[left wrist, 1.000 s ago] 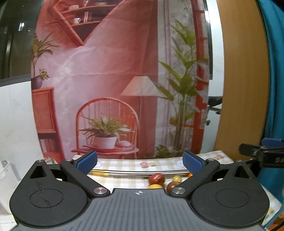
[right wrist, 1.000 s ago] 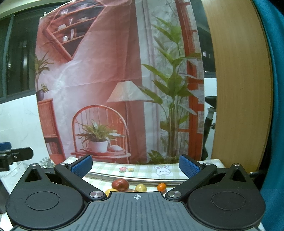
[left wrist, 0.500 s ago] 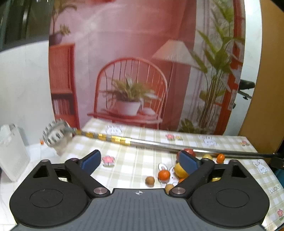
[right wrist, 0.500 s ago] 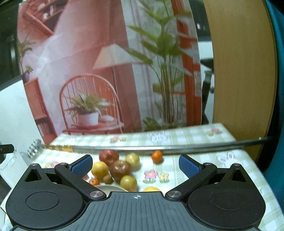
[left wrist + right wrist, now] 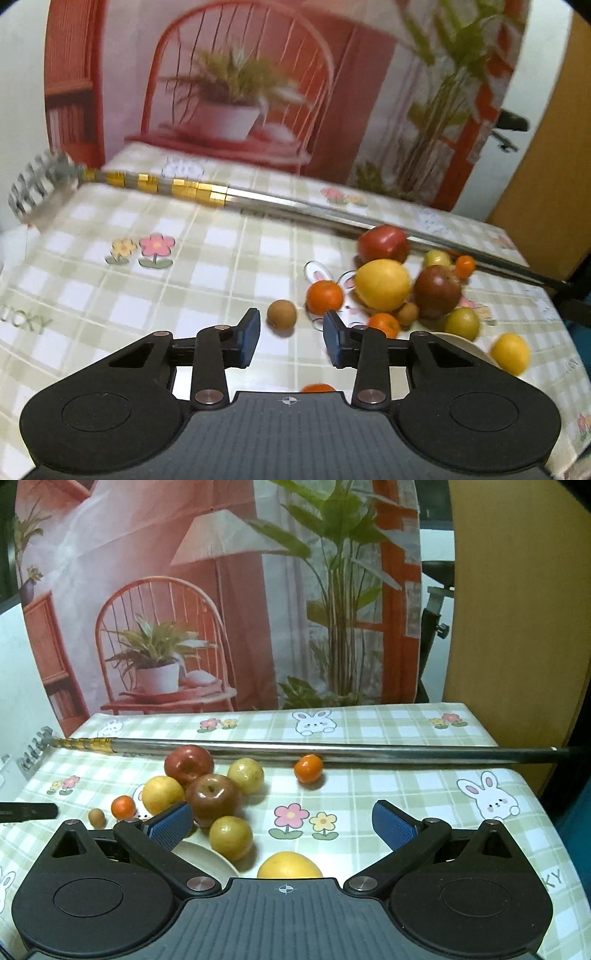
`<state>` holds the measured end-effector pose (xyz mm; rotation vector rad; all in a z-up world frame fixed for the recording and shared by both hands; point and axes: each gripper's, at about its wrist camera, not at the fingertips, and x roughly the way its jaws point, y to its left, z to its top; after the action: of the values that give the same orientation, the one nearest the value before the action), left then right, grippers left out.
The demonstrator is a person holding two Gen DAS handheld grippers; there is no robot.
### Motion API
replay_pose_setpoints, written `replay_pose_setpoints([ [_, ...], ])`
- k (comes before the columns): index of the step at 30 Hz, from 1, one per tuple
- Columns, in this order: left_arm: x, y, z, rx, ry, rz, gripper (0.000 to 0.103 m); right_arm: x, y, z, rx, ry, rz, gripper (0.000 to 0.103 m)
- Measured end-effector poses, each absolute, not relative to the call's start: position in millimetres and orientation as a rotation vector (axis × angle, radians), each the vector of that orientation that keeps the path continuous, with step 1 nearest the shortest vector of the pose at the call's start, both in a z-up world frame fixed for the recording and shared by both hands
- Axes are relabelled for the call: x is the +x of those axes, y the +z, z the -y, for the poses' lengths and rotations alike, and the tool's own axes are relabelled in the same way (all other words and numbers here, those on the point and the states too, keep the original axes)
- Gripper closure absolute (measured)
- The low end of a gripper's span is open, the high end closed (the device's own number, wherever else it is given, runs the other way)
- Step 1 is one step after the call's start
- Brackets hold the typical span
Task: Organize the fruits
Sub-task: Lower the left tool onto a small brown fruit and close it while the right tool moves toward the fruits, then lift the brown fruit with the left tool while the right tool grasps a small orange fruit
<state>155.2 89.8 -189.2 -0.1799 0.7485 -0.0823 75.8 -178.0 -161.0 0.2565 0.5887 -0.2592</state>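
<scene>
Several fruits lie in a loose heap on the checked tablecloth. In the right wrist view I see a red apple (image 5: 189, 762), a darker apple (image 5: 213, 799), a yellow fruit (image 5: 162, 794) and a white plate (image 5: 207, 860) low at the left. My right gripper (image 5: 282, 821) hangs wide open above a yellow fruit (image 5: 290, 866), holding nothing. My left gripper (image 5: 291, 341) is open with a narrow gap, also holding nothing. A small brown fruit (image 5: 281, 314) lies just beyond its tips, and an orange (image 5: 324, 297) sits beside that.
A long metal rod (image 5: 332, 753) with a gold band lies across the table behind the fruit. A lone small orange (image 5: 308, 768) rests against it. A printed backdrop hangs behind the far edge, with a wooden panel (image 5: 517, 627) at the right.
Both grippers have tipped down towards the table and come nearer the fruit. The left gripper's jaws have narrowed from wide open to a small gap.
</scene>
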Motion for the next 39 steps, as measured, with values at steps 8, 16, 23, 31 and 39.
replay_pose_setpoints([
  [8, 198.0, -226.5, -80.8, -0.130, -0.090, -0.801, 0.063, 83.1, -177.2, 190.1, 0.291, -0.260, -0.618, 0.000],
  [16, 209.9, -242.8, -79.0, -0.106, -0.096, -0.843, 0.075, 85.0, -185.9, 198.2, 0.319, -0.263, -0.629, 0.000],
  [23, 201.5, -239.0, -69.7, -0.060, -0.116, -0.817, 0.075, 85.9, -190.1, 199.4, 0.314, -0.255, -0.614, 0.001],
  [31, 171.0, -211.3, -65.3, -0.097, -0.162, -0.749, 0.075, 96.8, -196.4, 210.2, 0.177, -0.237, -0.442, 0.015],
  [39, 148.5, -197.2, -44.6, -0.110, -0.201, -0.694, 0.075, 147.2, -217.3, 244.5, 0.163, -0.161, -0.415, 0.047],
])
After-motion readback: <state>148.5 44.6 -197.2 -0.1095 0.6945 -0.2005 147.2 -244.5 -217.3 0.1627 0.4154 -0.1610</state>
